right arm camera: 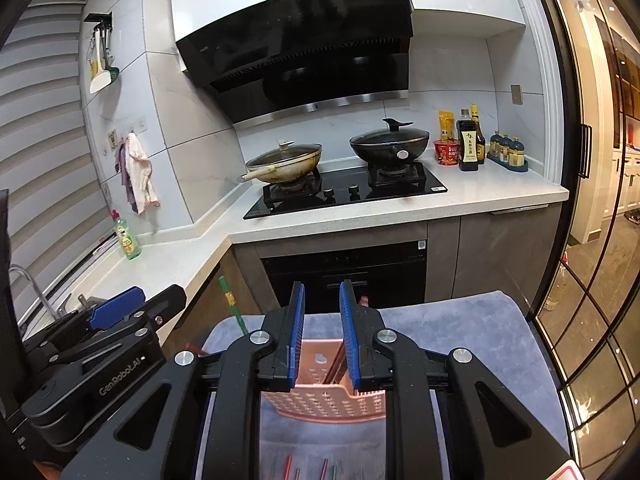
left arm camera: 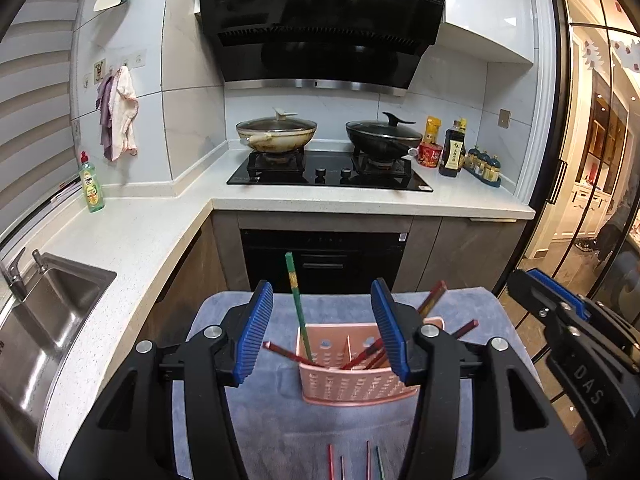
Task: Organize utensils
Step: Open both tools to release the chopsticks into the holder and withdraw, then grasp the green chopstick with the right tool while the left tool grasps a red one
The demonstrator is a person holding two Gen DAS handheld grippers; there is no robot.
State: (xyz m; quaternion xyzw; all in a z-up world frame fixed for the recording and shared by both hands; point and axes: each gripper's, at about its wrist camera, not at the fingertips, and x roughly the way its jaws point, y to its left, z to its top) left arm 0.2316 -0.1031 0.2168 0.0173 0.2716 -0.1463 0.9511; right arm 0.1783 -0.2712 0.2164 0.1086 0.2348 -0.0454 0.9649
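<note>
The range hood [right arm camera: 296, 52] bears a sticker reading "19". The left gripper [right arm camera: 116, 308] is marked "GenRobot.AI"; the right gripper [left arm camera: 560, 300] shows "DAS".

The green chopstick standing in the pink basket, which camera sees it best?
The left wrist view. There the green chopstick shows nearly whole, leaning in the left compartment of the pink basket between the open fingers of the left gripper. The right wrist view shows only its upper part; the gripper hides the rest.
</note>
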